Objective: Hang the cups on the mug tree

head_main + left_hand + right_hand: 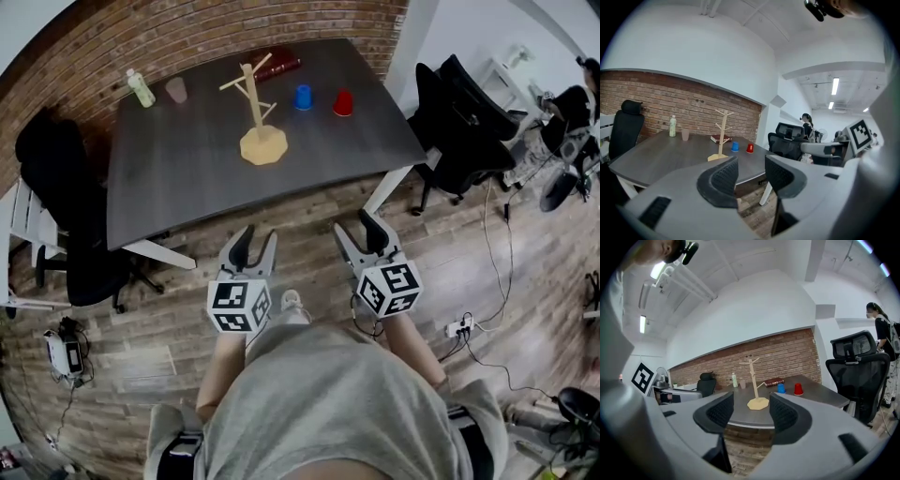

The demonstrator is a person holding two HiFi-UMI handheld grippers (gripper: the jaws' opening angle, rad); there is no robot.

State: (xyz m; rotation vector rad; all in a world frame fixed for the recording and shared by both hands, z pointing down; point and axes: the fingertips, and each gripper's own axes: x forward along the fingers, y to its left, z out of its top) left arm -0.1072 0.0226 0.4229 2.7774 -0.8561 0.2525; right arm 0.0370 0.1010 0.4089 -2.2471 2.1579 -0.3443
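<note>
A wooden mug tree [255,103] stands bare near the middle of the dark table [187,178]. To its right a blue cup [302,97] and a red cup [343,102] sit upside down. A translucent pinkish cup [176,90] stands at the far left. Both grippers hover over the wooden floor, well short of the table's near edge. My left gripper [258,236] is open with nothing between its fingers. My right gripper [352,223] is likewise open and holds nothing. The right gripper view shows the mug tree [753,380], blue cup [781,388] and red cup [798,389] far ahead.
A plastic bottle [141,88] and a dark red book [277,66] lie at the table's back. Black office chairs stand at the left [56,187] and right [459,122]. A power strip with cables [457,328] lies on the floor to my right.
</note>
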